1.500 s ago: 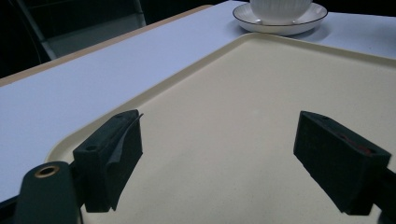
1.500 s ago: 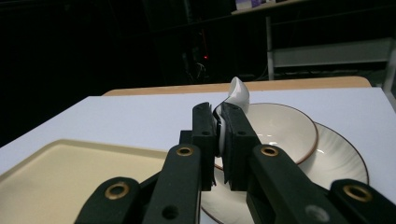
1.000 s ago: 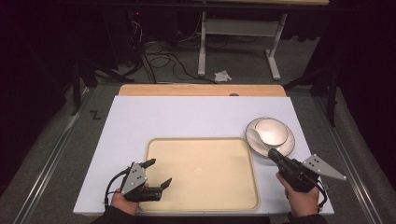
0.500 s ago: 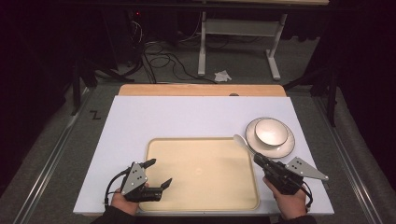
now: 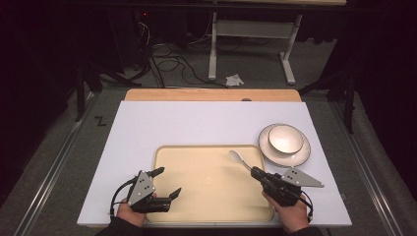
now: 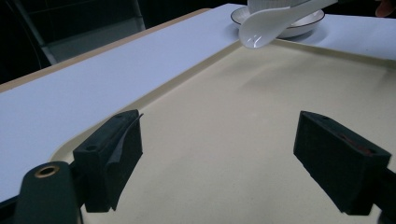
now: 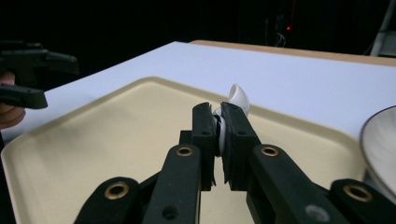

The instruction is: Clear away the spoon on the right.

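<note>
A cream tray (image 5: 196, 196) lies on the white table near the front edge. My right gripper (image 5: 255, 171) is shut on the handle of a white spoon (image 5: 238, 158), holding it above the tray's right part; in the right gripper view the spoon (image 7: 237, 100) sticks up between the jaws of the gripper (image 7: 218, 127). The spoon (image 6: 275, 21) also hangs over the tray's far side in the left gripper view. My left gripper (image 5: 167, 182) rests open over the tray's (image 6: 224, 116) left front corner, nothing between its jaws. A white bowl (image 5: 284, 138) sits on a plate (image 5: 301, 153) to the tray's right.
A wooden strip (image 5: 211, 95) runs along the table's far edge. Beyond it are floor cables (image 5: 172, 64), a crumpled white scrap (image 5: 234, 79) and a metal frame (image 5: 255, 29). Bare white table (image 5: 196, 123) stretches behind the tray.
My right gripper has carried the spoon from beside the bowl leftward, out over the tray's right part. The left gripper has stayed in place, open.
</note>
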A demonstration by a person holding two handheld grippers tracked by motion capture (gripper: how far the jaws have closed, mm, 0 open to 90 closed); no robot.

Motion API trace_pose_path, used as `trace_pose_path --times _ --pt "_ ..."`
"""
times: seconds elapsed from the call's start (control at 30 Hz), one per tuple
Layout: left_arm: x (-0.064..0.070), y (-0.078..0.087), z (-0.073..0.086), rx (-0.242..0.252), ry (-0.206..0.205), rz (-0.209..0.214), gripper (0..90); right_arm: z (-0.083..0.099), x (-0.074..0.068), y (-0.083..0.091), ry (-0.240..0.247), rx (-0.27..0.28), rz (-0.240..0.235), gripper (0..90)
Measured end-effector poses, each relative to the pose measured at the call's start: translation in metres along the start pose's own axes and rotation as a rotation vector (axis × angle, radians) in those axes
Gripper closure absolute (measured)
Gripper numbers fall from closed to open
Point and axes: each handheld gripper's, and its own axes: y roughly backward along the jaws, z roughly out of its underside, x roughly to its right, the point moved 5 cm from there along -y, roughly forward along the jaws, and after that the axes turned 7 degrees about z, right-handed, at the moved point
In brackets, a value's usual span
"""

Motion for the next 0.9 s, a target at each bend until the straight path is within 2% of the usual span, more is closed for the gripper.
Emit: trace_pose_path --times 0.23,0.6,0.73,0.9 --pt "0.000 0.000 0.000 0.001 0.000 0.000 15.9 0.007 -0.011 -0.010 0.037 -0.043 -0.027 87.1" --pt "0.000 0.000 0.000 0.000 0.002 0.001 15.9 0.015 -0.006 -0.011 0.028 -0.079 -0.016 86.9" --pt "0.000 0.001 0.000 0.000 0.004 -0.001 15.9 0.022 -0.004 -0.011 0.019 -0.117 -0.023 86.7" --pt "0.000 0.001 0.000 0.000 0.004 -0.001 15.9 0.022 -0.004 -0.010 0.019 -0.122 -0.023 86.5"
